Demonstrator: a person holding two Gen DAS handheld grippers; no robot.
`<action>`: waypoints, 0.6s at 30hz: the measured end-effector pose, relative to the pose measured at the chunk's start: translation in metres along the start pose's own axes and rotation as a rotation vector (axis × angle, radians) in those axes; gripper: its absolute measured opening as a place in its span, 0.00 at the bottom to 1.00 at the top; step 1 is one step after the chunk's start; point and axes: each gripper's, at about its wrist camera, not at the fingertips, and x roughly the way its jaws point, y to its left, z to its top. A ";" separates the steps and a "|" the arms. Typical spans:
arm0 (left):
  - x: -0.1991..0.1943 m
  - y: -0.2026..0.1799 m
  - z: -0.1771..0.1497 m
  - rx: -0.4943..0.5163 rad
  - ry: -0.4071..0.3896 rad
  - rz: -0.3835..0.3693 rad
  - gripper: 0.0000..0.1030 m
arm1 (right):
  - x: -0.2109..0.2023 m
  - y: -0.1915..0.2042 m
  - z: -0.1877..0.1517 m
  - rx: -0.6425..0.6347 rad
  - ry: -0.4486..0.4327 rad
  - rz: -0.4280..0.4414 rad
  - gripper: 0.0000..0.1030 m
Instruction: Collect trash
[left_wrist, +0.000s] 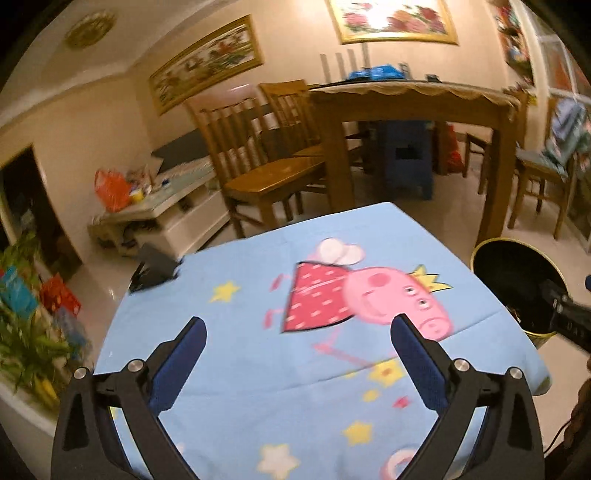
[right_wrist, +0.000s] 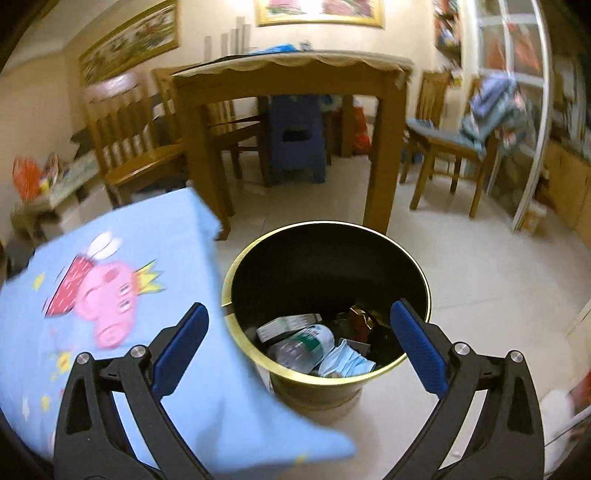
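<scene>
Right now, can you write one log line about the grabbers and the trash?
left gripper: open, empty | right gripper: open, empty | bin: holds bottle, mask | tablecloth: no trash seen

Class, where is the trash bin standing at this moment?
The bin stands on the floor beside the table's right edge, centre of the right wrist view between the open right gripper fingers; the left wrist view shows it at far right.

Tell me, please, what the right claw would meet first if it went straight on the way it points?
Most likely the litter inside the black bin: the open right claw frames a plastic bottle there. Depth is unclear.
</scene>
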 end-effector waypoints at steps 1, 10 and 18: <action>-0.004 0.013 -0.001 -0.027 0.003 -0.003 0.94 | -0.012 0.014 0.001 -0.021 -0.009 0.036 0.95; -0.051 0.089 -0.017 -0.134 -0.020 0.099 0.94 | -0.099 0.101 0.025 -0.043 -0.009 0.287 0.95; -0.078 0.117 -0.023 -0.162 -0.041 0.103 0.94 | -0.135 0.142 0.018 -0.113 -0.024 0.309 0.95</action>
